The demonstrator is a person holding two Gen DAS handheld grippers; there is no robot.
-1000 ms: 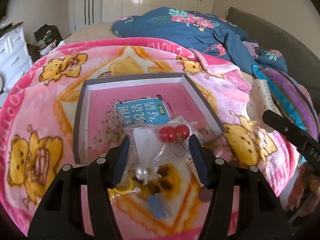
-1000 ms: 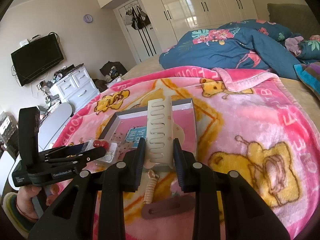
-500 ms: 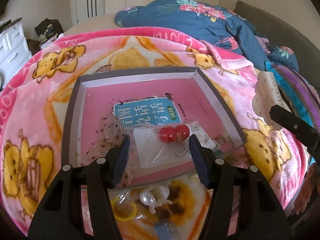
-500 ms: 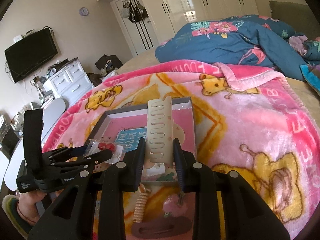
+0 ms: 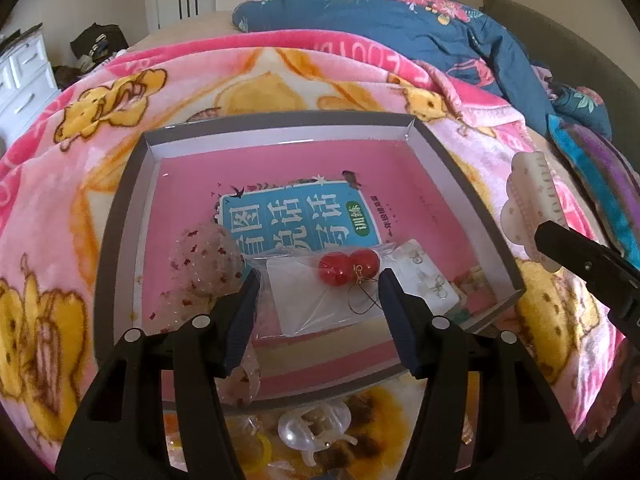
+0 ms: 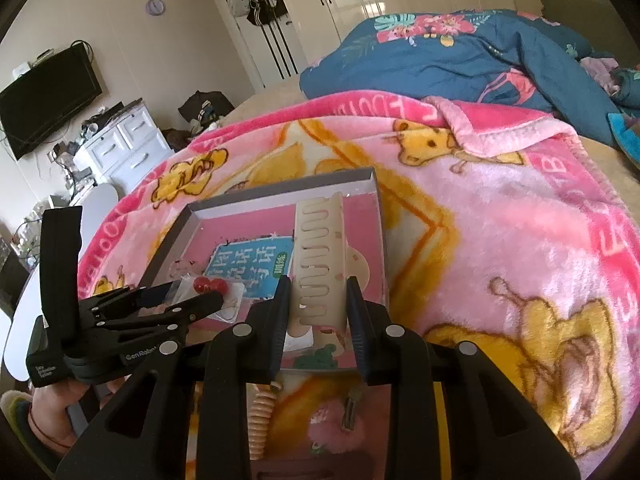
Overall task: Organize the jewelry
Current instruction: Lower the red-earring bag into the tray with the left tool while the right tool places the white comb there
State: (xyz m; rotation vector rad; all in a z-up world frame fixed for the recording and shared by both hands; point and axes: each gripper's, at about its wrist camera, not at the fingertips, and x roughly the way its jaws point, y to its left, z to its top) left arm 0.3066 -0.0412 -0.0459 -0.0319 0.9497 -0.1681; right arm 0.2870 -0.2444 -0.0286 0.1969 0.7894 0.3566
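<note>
Two hand-held grippers over one grey box on the bed.
Your left hand-held gripper (image 5: 316, 284) grips a clear bag (image 5: 320, 300) holding two red bead earrings (image 5: 347, 267) above the box (image 5: 120, 216), where one speckled pouch (image 5: 206, 260), a second earring card (image 5: 428, 284) and a printed booklet (image 5: 300, 216) lie; your right hand-held gripper (image 6: 318, 308) clamps one cream hair claw (image 6: 320, 256).

Bright daylight throughout, strongest on the glossy wardrobe doors (image 6: 360, 8) at the far wall, blown out to white glare. Soft sheen on the clear bag (image 5: 320, 296) and the box (image 5: 132, 200) lining. Heavy fisheye bending, black vignette in the corners. Sharp at centre, slightly soft toward the rim; mild noise in shaded areas.
</note>
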